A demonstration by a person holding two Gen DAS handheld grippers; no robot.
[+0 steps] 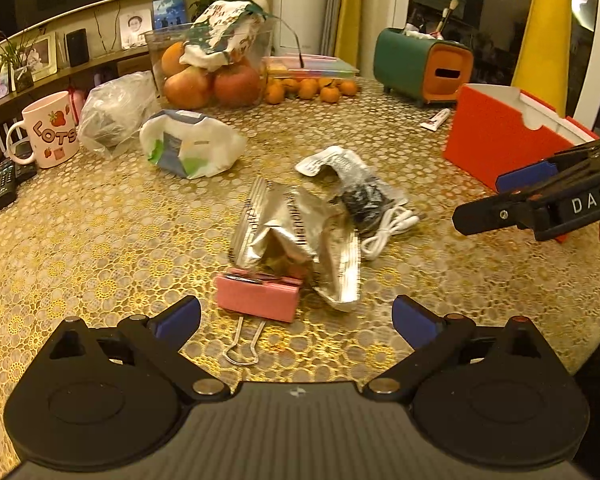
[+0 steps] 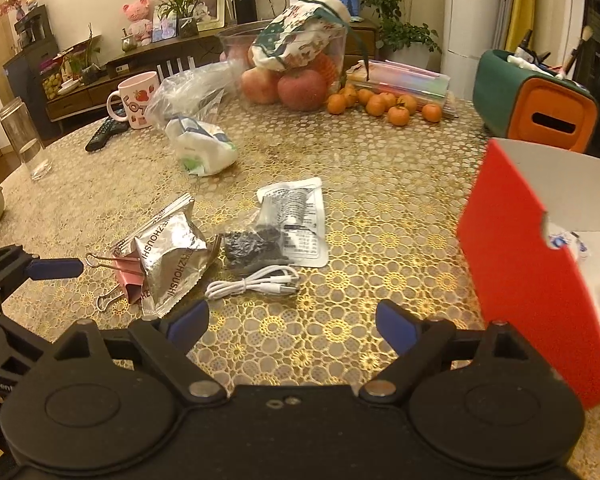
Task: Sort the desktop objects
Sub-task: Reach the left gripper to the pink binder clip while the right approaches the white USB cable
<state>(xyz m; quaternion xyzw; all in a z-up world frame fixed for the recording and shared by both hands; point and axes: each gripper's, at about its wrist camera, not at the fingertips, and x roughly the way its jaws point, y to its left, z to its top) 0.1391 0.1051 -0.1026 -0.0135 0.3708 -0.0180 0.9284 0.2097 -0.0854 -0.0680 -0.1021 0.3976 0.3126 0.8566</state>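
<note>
The left gripper is hovering with its blue-tipped fingers spread wide, just short of the pink metal binder clip lying beside the crumpled silver foil snack packet. The right gripper is also gaping apart, empty, near the coiled white cable. The open red cardboard box is standing to the right on the gold-patterned table.
</note>
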